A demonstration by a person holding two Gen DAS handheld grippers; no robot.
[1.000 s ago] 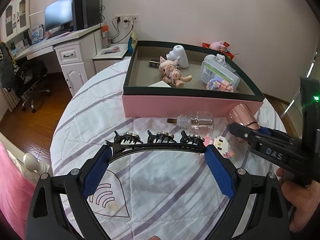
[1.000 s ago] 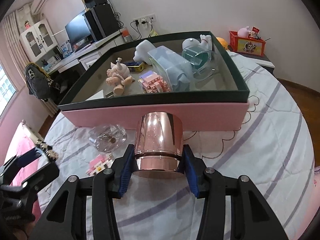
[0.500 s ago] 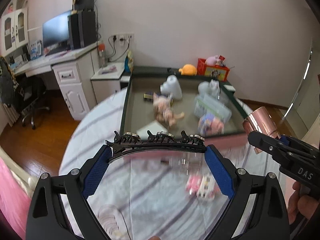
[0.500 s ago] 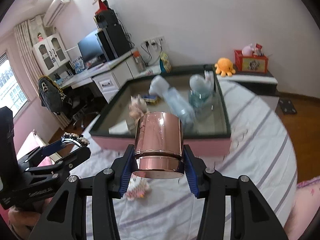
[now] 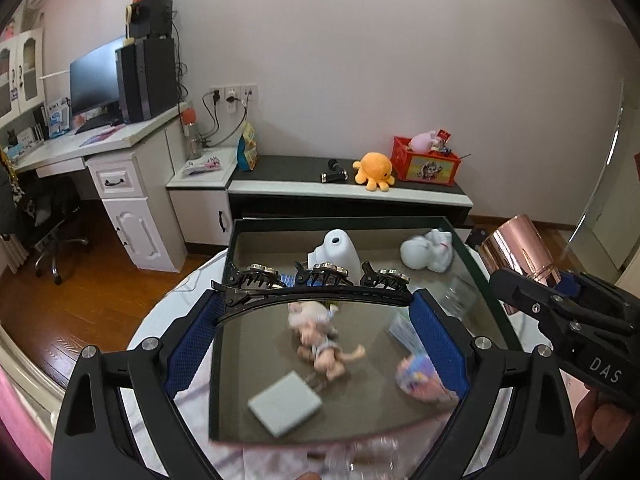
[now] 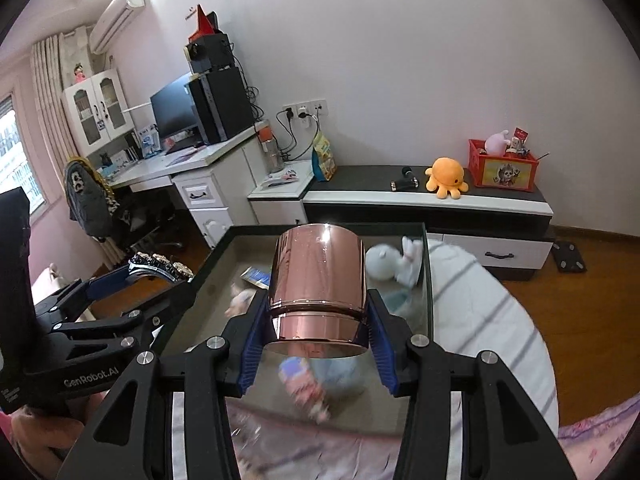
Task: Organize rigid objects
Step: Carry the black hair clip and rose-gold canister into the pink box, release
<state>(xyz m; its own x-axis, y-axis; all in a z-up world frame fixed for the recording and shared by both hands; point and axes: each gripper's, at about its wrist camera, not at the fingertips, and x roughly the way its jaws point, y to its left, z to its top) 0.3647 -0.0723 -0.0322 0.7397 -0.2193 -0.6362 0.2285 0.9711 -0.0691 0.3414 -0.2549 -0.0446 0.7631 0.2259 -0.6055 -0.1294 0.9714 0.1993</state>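
1. Above the pink-sided box [image 5: 224,360], both grippers now hang, lifted off the striped tablecloth since a second ago.
2. Left gripper [image 5: 316,300], spread wide, pinches one black hairband [image 5: 316,298] carrying three jewelled clips.
3. Right gripper [image 6: 318,320], half closed, clamps one rose-gold cup [image 6: 318,280].

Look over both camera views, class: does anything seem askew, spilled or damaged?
Nothing stands out. The left gripper holds a black hairband and the right gripper a copper cup, both above the box. The blurred doll shows no damage.
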